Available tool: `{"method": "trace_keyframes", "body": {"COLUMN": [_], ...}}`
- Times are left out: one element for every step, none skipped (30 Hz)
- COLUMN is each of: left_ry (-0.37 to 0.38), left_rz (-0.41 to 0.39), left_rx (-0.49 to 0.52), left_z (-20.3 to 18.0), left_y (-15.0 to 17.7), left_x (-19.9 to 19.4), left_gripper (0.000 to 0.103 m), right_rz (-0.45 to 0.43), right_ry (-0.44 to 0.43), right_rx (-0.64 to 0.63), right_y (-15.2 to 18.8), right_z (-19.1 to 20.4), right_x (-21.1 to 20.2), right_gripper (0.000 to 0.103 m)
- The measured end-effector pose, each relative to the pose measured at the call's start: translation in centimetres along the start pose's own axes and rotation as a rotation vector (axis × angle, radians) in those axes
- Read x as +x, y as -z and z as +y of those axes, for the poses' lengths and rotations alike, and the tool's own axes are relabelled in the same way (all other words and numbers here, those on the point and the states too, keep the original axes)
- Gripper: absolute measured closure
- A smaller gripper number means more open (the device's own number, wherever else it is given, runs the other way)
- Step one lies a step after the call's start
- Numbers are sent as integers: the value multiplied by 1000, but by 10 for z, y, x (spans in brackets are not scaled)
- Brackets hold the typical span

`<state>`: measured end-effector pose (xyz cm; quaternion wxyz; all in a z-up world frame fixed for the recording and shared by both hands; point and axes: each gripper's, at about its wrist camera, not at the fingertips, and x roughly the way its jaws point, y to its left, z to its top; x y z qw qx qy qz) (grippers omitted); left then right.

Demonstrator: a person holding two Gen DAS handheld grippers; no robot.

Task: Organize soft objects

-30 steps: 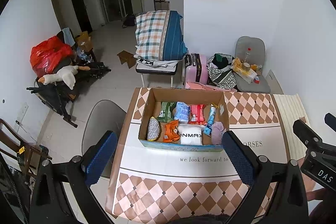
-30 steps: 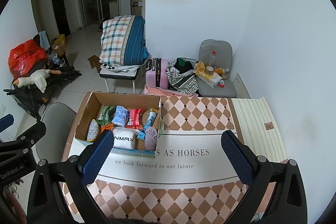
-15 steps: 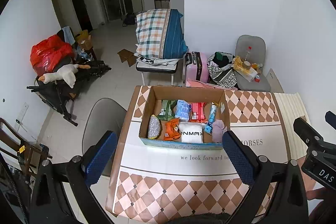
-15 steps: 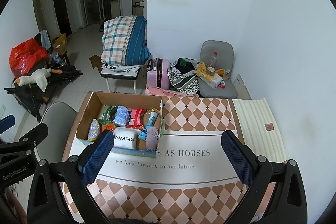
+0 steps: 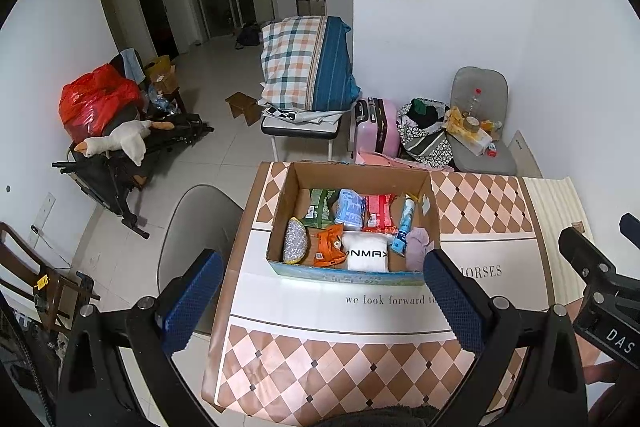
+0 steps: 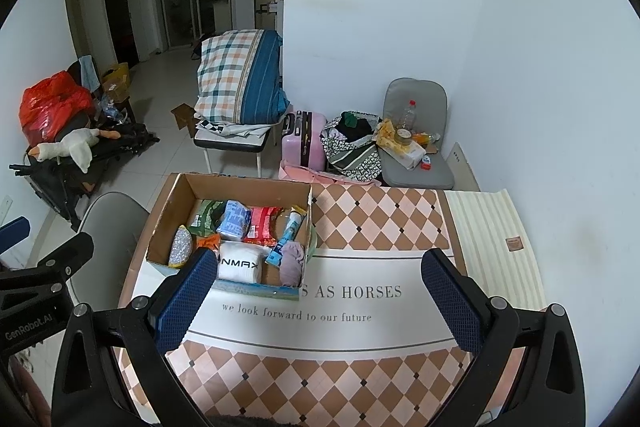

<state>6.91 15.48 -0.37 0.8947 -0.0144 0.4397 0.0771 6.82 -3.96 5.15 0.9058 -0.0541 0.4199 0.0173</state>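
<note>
— How are the two tools held?

— Both hover above the near edge of the table, pointing forward and down. The left gripper has its blue pads spread wide, nothing between them, touching nothing. The right gripper is the same: fingers far apart, empty.

— And the soft things?

— In the cardboard box at 12 o'clock from the left gripper, about 11 o'clock from the right one. Inside, along the near wall, lie a silver sponge, an orange pouch, a white roll marked NMAX and a mauve cloth. Behind them are green, blue and red packets, with a blue tube at the right.
</note>
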Motion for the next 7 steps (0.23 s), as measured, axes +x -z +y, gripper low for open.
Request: {"method": "trace_keyframes", "body": {"left_ry": [4,6,8,8,7,9,11], "left_rz": [2,3,3,2,3,5,5], "left_rx": [0,0,2,2,0,-1,-3], "left_z": [1,3,3,3,4,5,5], "left_y": [2,3,4,4,6,6,7], "left_x": [1,1,0,1,1,1,1], "left_gripper": [0,0,0,0,0,0,0], "right_rz": [0,0,0,1,-1,0,0], "right_ry": [0,0,-2,-3,-1,-1,-3], "right_rx": [-2,0,1,1,-1,0,1], "right_y": [0,0,0,0,1,1,0], "right_z": [0,0,1,1,1,1,1], "right_x": [0,0,0,0,0,0,0], "right_gripper": [0,0,0,0,0,0,0]}}
